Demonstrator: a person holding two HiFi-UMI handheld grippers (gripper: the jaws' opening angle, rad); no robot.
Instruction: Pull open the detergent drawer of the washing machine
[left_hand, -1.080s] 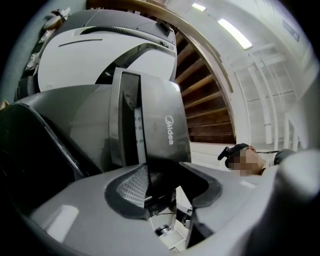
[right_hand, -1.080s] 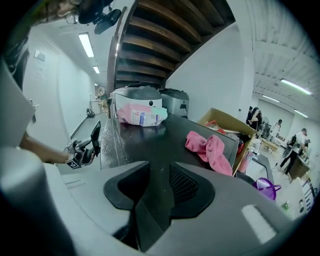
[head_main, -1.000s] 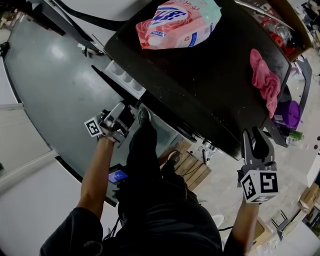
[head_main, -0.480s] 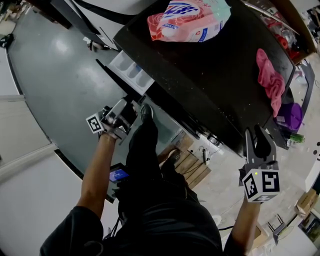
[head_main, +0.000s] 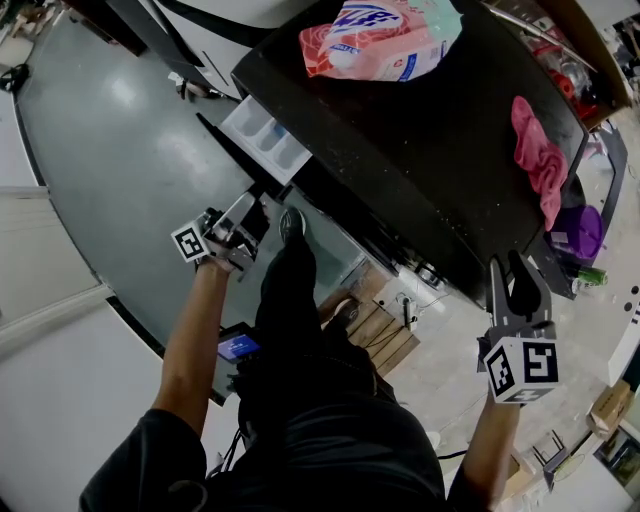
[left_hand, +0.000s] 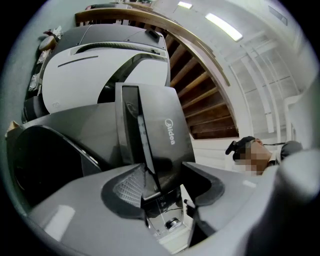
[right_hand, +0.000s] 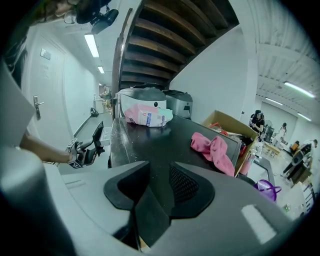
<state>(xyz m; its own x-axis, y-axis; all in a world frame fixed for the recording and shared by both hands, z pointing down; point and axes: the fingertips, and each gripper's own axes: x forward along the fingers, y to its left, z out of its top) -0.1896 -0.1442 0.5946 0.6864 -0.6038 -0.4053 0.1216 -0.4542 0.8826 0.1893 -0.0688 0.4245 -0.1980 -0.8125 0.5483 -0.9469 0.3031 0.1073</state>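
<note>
The black washing machine (head_main: 420, 130) has its white detergent drawer (head_main: 265, 140) pulled out at the front left. In the left gripper view the drawer's dark front panel (left_hand: 155, 135) stands edge-on between my left gripper's (left_hand: 165, 187) jaws. They are opening, and a gap shows beside the right pad (left_hand: 205, 185). In the head view the left gripper (head_main: 252, 208) sits at the panel's lower end. My right gripper (head_main: 515, 275) straddles the machine's near right corner (right_hand: 150, 200), which fills the space between its pads.
A pink and green detergent bag (head_main: 380, 40) and a pink cloth (head_main: 540, 150) lie on the machine's top. A purple container (head_main: 580, 230) stands to the right. My leg and shoe (head_main: 290, 225) are beside the left gripper, with a wooden pallet (head_main: 385, 335) below.
The left gripper has drifted slightly left and down along the drawer front. The right gripper has stayed at the machine's corner.
</note>
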